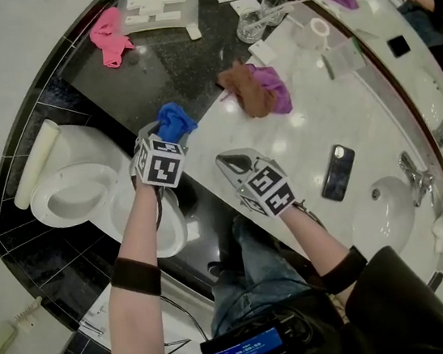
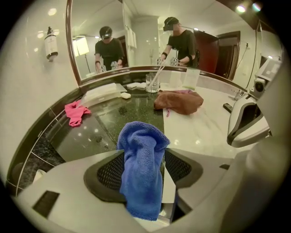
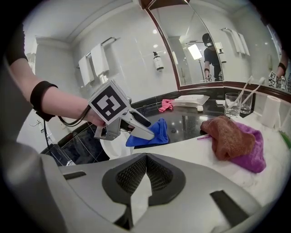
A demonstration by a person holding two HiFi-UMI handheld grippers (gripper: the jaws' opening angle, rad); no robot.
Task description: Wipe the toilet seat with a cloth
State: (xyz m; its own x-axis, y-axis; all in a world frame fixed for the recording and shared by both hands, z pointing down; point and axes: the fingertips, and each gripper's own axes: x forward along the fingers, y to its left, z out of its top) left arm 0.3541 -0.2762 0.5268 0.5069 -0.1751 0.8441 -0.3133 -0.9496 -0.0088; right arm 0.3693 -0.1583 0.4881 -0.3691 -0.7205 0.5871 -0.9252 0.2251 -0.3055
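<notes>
Our left tool (image 2: pixel 144 166) has its jaws spread wide, and the blue cloth (image 2: pixel 141 150) hangs loosely in the gap between them. Meshed pad shows on either side of the fabric, so nothing is pinching it. In the head view, the cloth sits bunched at the tip of that tool, over the edge where the dark stone part of the surface (image 1: pixel 174 72) meets the white marble part. Our right tool (image 3: pixel 146 159) has its jaws pressed together with nothing between them. It hovers over the white marble, near the left tool and pointing the same way.

The toilet seat (image 1: pixel 50 211) lies lower down on the left, beside the dark tiled wall, apart from the cloth and from both tools.

Farther along the white marble, a brown cloth (image 1: pixel 246 91) lies heaped partly on top of a purple cloth (image 1: pixel 279 90), and the two are touching. A pink cloth (image 1: pixel 109 34) rests on the dark stone near a white tray (image 1: pixel 158 7). A clear glass (image 1: pixel 252 25) stands towards the mirror with thin sticks in it. A dark phone (image 1: pixel 339 172) lies flat on the marble between our right tool and the sink basin (image 1: pixel 390 214), whose tap (image 1: pixel 416 177) is at its far rim.
</notes>
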